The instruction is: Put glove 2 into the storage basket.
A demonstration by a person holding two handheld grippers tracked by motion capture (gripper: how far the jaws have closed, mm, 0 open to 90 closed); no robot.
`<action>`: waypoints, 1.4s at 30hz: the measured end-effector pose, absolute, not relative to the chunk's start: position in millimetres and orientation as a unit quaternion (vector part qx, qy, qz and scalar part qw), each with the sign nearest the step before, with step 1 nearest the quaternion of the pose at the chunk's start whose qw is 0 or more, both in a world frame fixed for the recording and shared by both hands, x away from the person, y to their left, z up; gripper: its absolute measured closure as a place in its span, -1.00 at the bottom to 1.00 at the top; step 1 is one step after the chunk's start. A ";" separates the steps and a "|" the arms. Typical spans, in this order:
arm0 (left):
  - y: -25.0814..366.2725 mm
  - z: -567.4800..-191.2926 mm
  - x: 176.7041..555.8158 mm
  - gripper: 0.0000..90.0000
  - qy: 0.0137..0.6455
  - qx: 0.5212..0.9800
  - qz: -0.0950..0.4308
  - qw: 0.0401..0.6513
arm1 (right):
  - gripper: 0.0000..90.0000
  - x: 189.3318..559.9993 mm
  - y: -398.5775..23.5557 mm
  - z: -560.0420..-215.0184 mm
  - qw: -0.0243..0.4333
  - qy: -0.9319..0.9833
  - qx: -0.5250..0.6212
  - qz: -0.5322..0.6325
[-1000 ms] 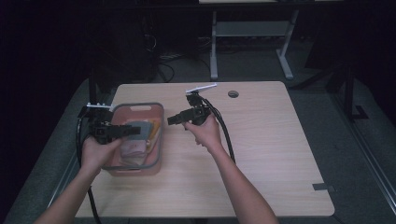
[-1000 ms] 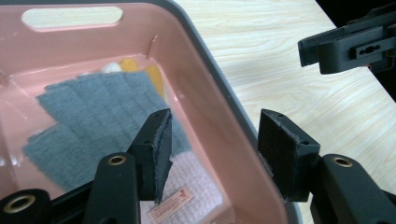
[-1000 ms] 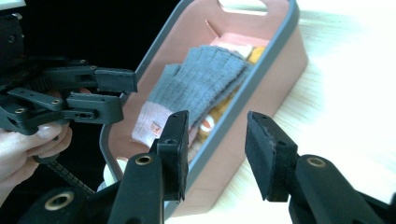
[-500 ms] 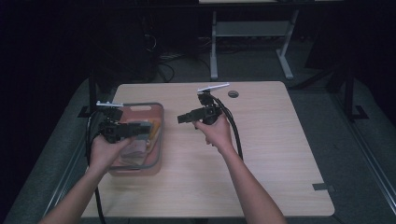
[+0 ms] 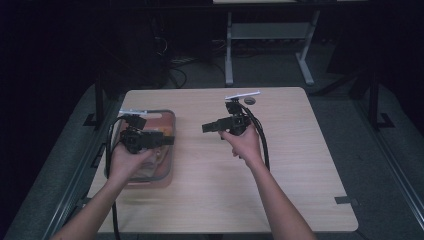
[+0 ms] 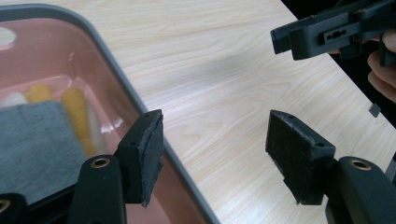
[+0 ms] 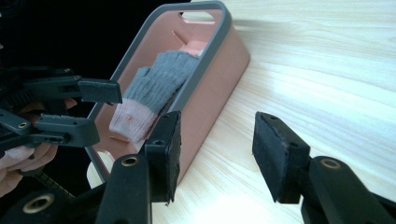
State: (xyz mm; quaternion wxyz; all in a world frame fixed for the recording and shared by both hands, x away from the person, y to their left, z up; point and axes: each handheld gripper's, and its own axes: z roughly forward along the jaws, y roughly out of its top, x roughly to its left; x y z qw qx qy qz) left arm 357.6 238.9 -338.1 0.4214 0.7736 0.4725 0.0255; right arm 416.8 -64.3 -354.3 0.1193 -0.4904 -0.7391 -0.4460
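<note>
Pink basket [image 5: 167, 131] with grey sock [image 7: 161, 81] at tabletop's left edge, long axis front-to-back; left gripper [image 5: 169, 140] over its right rim, nearer than right gripper [image 5: 207, 128]; both half open, just widening, empty.

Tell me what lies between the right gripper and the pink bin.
Bare wooden tabletop. In the high view nothing sits between the right gripper and the pink bin; the right gripper view shows the same bare wood beside the bin's wall.

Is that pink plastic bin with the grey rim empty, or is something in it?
Not empty. The pink plastic bin holds a grey knitted glove with a pale pink cuff and some yellow pieces.
</note>
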 end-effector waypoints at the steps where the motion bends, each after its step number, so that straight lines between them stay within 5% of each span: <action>1: 238.9 -338.1 357.6 -0.19 0.473 0.774 0.025 0.421 | 0.15 416.8 -64.3 -354.3 0.119 -0.739 -0.490 -0.446; 42: 157.6 -350.5 341.4 -0.33 0.395 0.809 -0.016 0.435 | 0.02 387.4 -164.4 -368.8 0.073 -0.712 -0.553 -0.428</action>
